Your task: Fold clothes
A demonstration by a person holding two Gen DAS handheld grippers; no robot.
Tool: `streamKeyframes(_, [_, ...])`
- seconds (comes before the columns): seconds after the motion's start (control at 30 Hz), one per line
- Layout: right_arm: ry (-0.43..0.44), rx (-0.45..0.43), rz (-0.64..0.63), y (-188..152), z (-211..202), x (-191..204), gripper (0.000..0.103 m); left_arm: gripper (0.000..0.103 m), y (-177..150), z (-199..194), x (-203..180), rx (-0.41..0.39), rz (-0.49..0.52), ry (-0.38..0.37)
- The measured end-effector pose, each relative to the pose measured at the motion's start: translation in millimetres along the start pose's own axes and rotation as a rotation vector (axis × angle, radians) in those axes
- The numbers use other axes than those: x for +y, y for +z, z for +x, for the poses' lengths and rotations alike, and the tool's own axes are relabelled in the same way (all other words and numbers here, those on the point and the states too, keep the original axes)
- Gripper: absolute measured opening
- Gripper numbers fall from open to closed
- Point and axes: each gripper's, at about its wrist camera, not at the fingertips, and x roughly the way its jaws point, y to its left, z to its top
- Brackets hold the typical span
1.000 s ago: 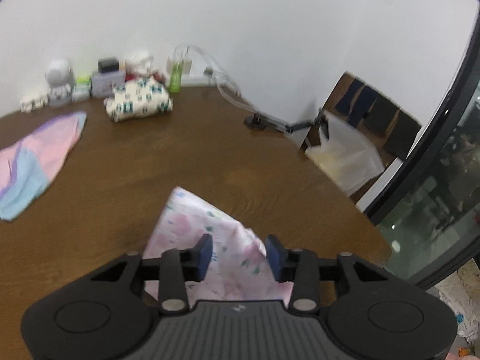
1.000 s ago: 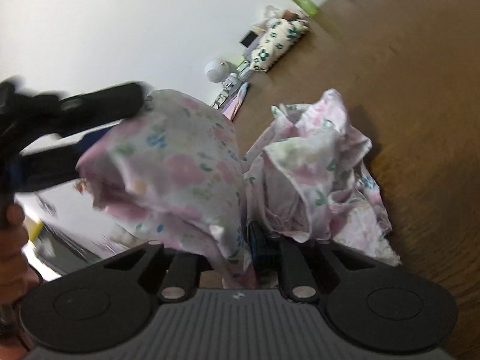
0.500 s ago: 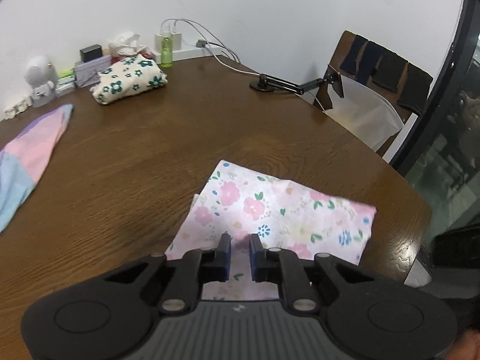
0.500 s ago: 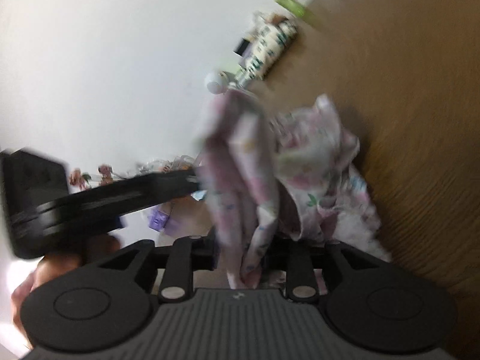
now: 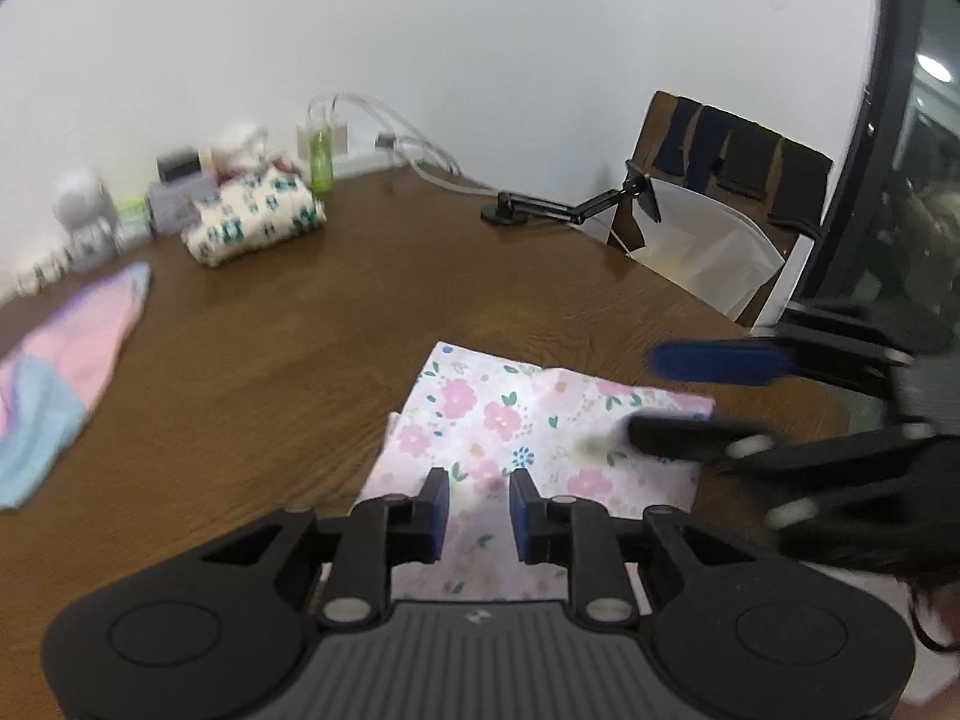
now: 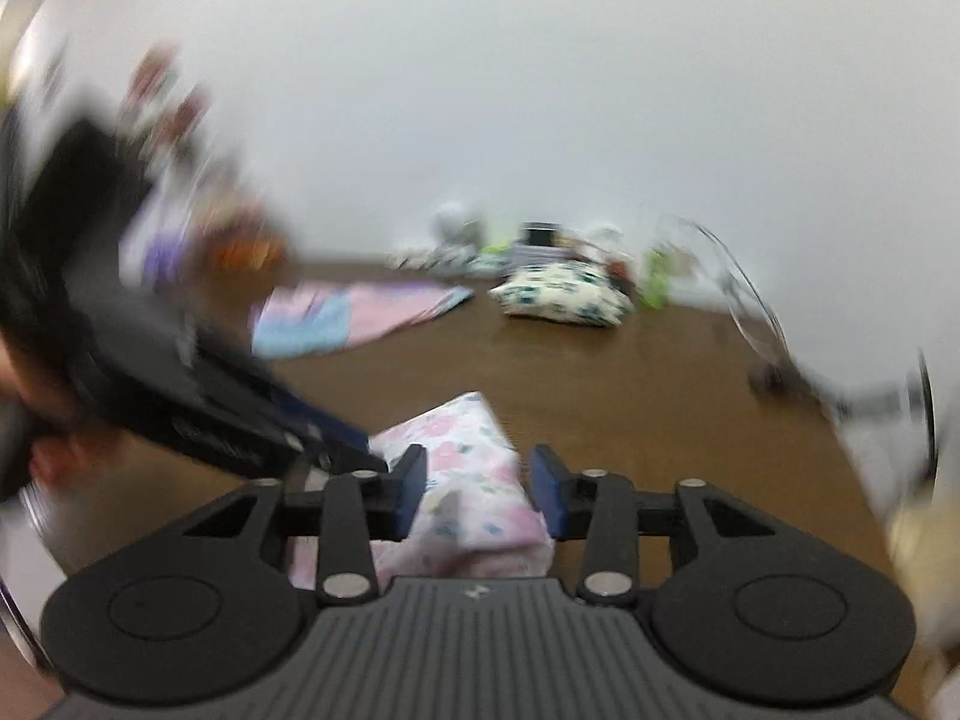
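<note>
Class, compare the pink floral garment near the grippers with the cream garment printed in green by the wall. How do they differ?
The pink floral garment lies flat and thin at the table's near edge; the cream garment is a thick, plump bundle far back among clutter. One has pink flowers, the other dark green. Both are folded and rest on the table.

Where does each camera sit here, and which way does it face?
Left wrist: on the left gripper, facing across the floral cloth towards wall and chair; right gripper blurred at right.
Right wrist: on the right gripper, facing the wall; left gripper enters from left.
Shared: floral cloth, table, folded patterned bundle.
</note>
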Motion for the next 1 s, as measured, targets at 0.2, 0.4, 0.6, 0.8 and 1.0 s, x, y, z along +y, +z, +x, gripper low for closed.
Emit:
streamKeyframes(0.2, [-0.054,0.072,-0.141,-29,39,13,0.03,0.017,-16,23,6,0.04,0.033,0.058])
streamKeyframes(0.4, [0.02,0.086,-0.001,-51,43,-3,0.031,0.017,-24,40,11,0.057,0.007,0.043])
streamKeyframes(0.6, [0.063,0.088,0.035,-59,50,-12,0.031,0.017,-26,43,12,0.048,-0.023,0.056])
streamKeyframes(0.8, [0.153,0.004,0.164,-32,28,-44,0.031,0.017,-26,4,-13,-0.046,0.047,0.041])
streamKeyframes(1.0, [0.237,0.031,0.04,8,56,-36,0.031,0.017,-38,6,-49,-0.008,0.16,-0.005])
